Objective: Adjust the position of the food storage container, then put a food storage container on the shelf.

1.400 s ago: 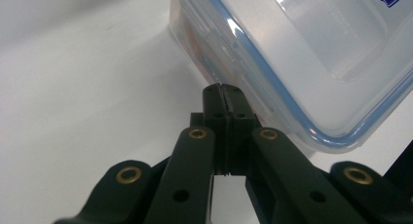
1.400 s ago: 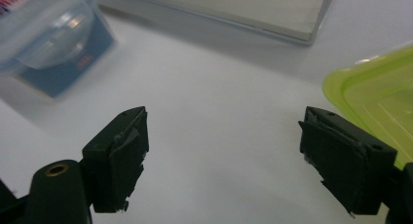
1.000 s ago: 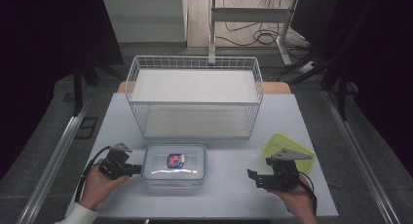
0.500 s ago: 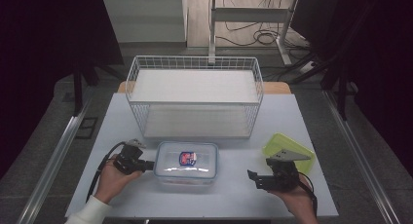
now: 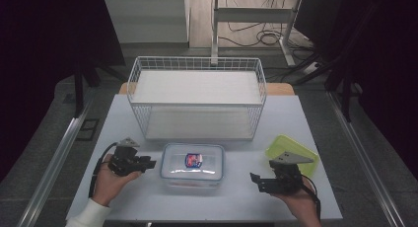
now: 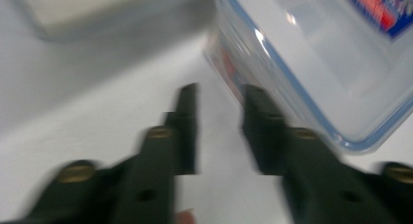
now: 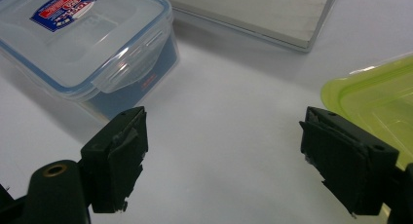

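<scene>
High view: clear lidded container [image 5: 192,164] at worktop [image 5: 148,202] front-centre. Left gripper [image 5: 148,164] just opened, jaws parted, empty, beside container's left wall. Right gripper [image 5: 256,180] wide open, empty. Risk: right-hand jaw nudging container sideways on withdrawal.

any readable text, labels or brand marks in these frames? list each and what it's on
Red, white and blue sticker on the lid of the clear container: has print, too small and blurred to read.
Small red mark on the container's side wall: unreadable.
Green container, wire basket, both grippers: no text visible.
</scene>
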A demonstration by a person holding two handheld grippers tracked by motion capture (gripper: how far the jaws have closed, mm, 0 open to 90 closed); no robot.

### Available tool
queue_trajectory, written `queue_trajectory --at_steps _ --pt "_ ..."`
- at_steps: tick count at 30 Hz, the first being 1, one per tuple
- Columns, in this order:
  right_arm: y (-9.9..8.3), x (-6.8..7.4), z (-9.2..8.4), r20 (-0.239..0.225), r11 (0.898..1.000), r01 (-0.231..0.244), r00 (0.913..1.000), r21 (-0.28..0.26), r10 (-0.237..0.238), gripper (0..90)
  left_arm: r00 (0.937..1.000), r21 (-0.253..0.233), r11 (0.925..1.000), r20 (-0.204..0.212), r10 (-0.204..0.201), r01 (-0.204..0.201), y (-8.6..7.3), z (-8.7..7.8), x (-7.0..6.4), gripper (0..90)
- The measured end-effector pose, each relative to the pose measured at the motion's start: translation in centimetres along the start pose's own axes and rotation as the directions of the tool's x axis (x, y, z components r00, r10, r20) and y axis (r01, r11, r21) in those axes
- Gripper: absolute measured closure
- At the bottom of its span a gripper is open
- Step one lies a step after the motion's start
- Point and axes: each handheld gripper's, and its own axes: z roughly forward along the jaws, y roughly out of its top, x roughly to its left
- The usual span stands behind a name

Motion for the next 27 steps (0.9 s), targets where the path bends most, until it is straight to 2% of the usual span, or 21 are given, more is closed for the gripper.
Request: queue_trajectory --at_steps 2,3,6,8,11,17,22,27 --pt "0.1 0.2 0.2 -0.001 1.0 0.002 1.0 0.004 -0.002 13.5 0.9999 -0.004 0.9999 0.002 -0.012 0.012 -0.1 -0.5 -0.3 36.9" --pt "0.1 0.2 0.3 -0.008 1.0 -0.002 1.0 0.005 0.002 12.6 0.9999 -0.011 0.9998 -0.002 -0.014 0.014 -0.2 -0.7 -0.5 32.5" --pt "0.4 0.3 0.6 -0.044 1.0 -0.025 0.9987 0.002 0.025 10.5 0.9991 -0.033 0.9988 0.025 -0.036 0.036 -0.2 -1.5 -0.5 24.2" --pt "0.7 0.5 0.8 -0.063 0.999 -0.043 0.9971 0.003 0.043 9.6 0.9967 -0.054 0.9962 0.047 -0.066 0.068 -0.1 -2.0 -0.5 20.5" --pt "0.8 0.9 1.3 -0.081 0.998 -0.055 0.9951 0.011 0.056 9.6 0.9923 -0.071 0.9924 0.08 -0.094 0.1 0.1 -2.3 -0.6 16.9" --pt "1.3 1.7 1.7 -0.093 0.999 -0.032 0.9951 0.014 0.033 9.6 0.9887 -0.068 0.99 0.094 -0.116 0.123 0.2 -2.6 -1.0 14.0" --pt "2.0 1.9 1.6 -0.082 0.999 -0.047 0.9956 0.0 0.047 9.9 0.9874 -0.073 0.9893 0.105 -0.118 0.126 0.5 -2.7 -1.2 13.0" --pt "3.0 2.1 1.8 -0.114 0.999 -0.047 0.9924 -0.01 0.046 10.1 0.9852 -0.089 0.9857 0.108 -0.133 0.143 0.6 -2.7 -1.2 11.5"
